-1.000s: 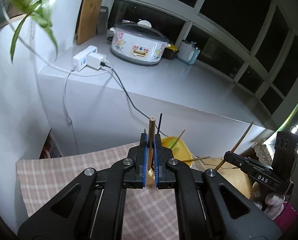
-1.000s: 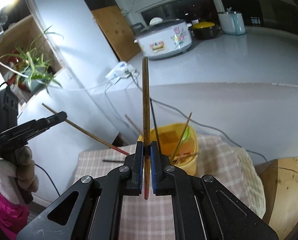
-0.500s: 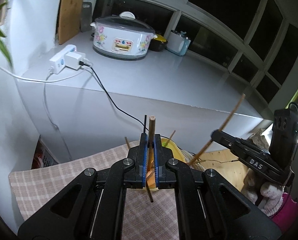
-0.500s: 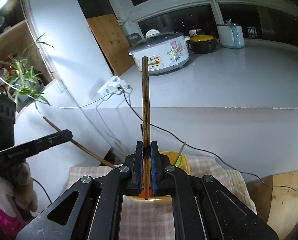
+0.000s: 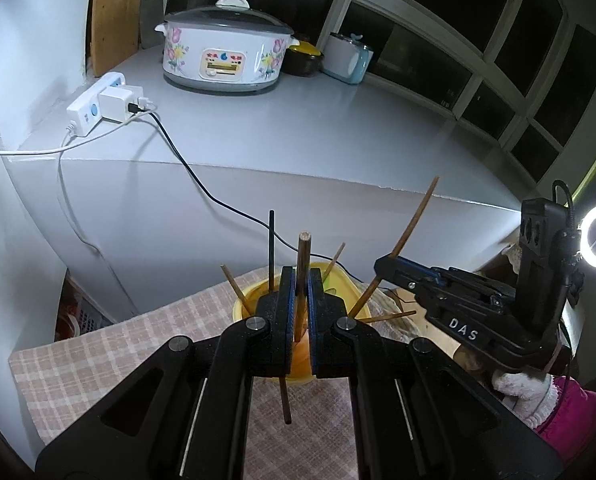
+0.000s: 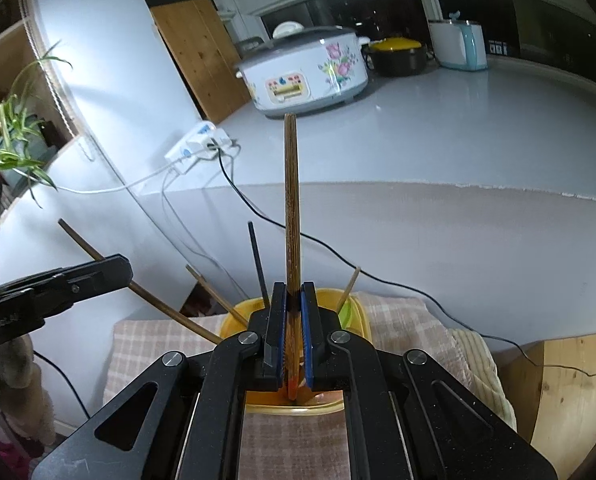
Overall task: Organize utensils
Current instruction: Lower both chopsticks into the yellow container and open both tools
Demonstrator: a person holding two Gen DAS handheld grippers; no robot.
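Observation:
My left gripper (image 5: 302,276) is shut on a brown wooden chopstick (image 5: 303,252) that stands nearly upright, its lower end hanging over the checked cloth just in front of a yellow container (image 5: 240,306). Inside the container lean a black chopstick (image 5: 272,248) and several wooden ones. My right gripper (image 6: 293,292) is shut on a longer wooden chopstick (image 6: 291,200) whose red tip points down at the yellow container (image 6: 232,322). Each view shows the other gripper beside the container: the right gripper (image 5: 382,267) and the left gripper (image 6: 124,266), each clamping its stick.
The container stands on a pink checked cloth (image 5: 98,364) below a white counter (image 5: 378,120). On the counter are a flowered rice cooker (image 5: 224,56), a power strip (image 5: 94,110) with a black cable (image 5: 202,188), a pot and a kettle. A wooden tabletop (image 6: 570,384) lies to the right.
Both grippers have come forward and lower, so the yellow container now sits right under their fingers. Each stays clamped on its chopstick.

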